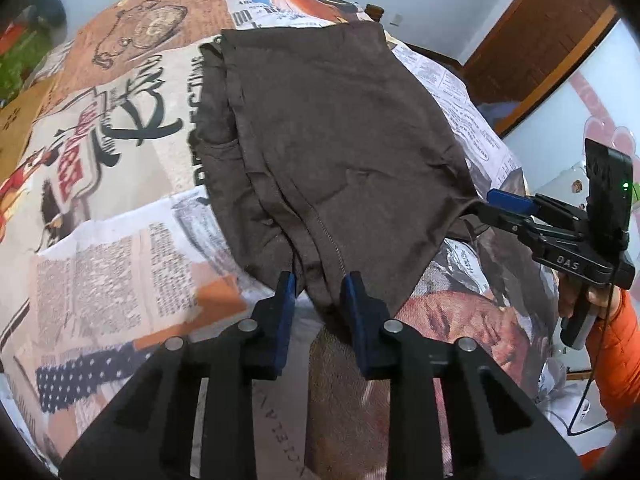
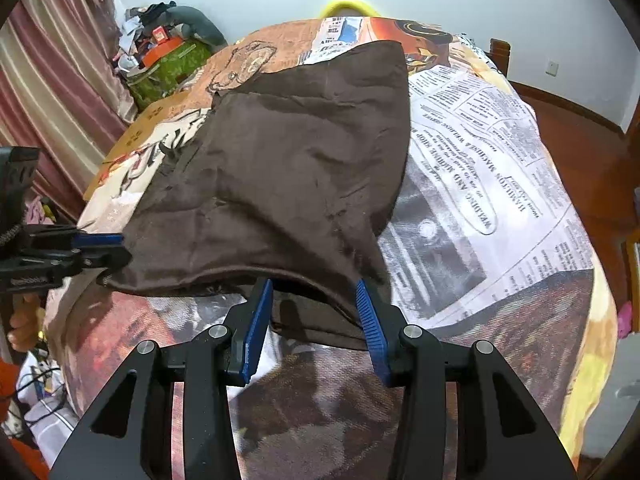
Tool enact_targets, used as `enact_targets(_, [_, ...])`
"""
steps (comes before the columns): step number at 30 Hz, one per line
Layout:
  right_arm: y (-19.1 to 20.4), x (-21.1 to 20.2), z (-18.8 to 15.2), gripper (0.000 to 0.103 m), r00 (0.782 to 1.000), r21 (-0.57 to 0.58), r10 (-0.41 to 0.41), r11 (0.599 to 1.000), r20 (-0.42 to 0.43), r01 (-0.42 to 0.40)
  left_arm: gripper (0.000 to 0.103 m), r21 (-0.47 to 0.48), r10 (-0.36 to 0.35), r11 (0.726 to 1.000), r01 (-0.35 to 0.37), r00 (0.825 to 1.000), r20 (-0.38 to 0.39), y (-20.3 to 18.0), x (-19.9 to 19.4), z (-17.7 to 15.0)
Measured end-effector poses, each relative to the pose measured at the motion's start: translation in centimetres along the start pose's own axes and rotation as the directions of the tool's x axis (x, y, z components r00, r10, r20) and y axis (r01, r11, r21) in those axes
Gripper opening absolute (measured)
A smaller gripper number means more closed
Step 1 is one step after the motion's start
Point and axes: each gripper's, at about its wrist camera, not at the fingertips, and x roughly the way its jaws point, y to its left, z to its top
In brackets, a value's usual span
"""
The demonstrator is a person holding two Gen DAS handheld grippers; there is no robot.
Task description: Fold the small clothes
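Here the left hand-held gripper (image 1: 318,286) pinched the brown garment's (image 1: 332,132) near edge on the bed (image 1: 120,240); the right hand-held gripper (image 2: 316,294) stood partly open around that edge.

A folded garment (image 1: 332,152) lies spread on a bed (image 1: 120,260), its near edge lifted between the left claw (image 1: 318,284) at one corner and the right claw (image 2: 314,292) at the other, with a heap of clutter (image 2: 160,52) beyond the bed's far left side.

One brown garment (image 1: 336,140), one printed bedspread (image 1: 120,240), two tongs.
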Motion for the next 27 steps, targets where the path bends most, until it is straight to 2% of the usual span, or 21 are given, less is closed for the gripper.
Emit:
enact_targets(3, [0.1,-0.1,0.0,0.04,0.999,-0.041,-0.046,0.998,0.004,0.046,0.026,-0.009,-0.001,1.0,0.001,1.0,0.002,0.2,-0.8,-0.7])
enact_targets(10, [0.4,1.3,-0.9,0.04,0.999,-0.057,-0.043,0.997,-0.03,0.042,0.026,-0.02,-0.004,1.0,0.004,1.0,-0.011,-0.2,-0.3,-1.1])
enact_targets(18, [0.6,1.4,-1.4,0.04,1.0,-0.045,-0.02,0.999,-0.019,0.019,0.026,-0.13,-0.123,0.984,0.12,0.992,-0.02,0.2,0.7,-0.1])
enact_targets(25, [0.7,1.1,-1.7,0.04,1.0,-0.043,-0.009,0.999,-0.007,0.009,0.027,-0.096,-0.062,0.994,0.06,0.998,-0.01,-0.9,1.6,0.2])
enact_targets(26, [0.8,1.0,-1.7,0.04,1.0,-0.041,-0.008,0.999,-0.004,0.008,0.023,-0.088,-0.048,0.995,0.048,0.999,0.001,-1.1,1.7,0.3])
enact_targets(27, [0.8,0.9,-1.7,0.04,1.0,-0.04,-0.006,0.999,0.0,0.006,0.003,-0.079,-0.022,0.997,0.023,1.0,0.016,-1.3,1.7,0.3])
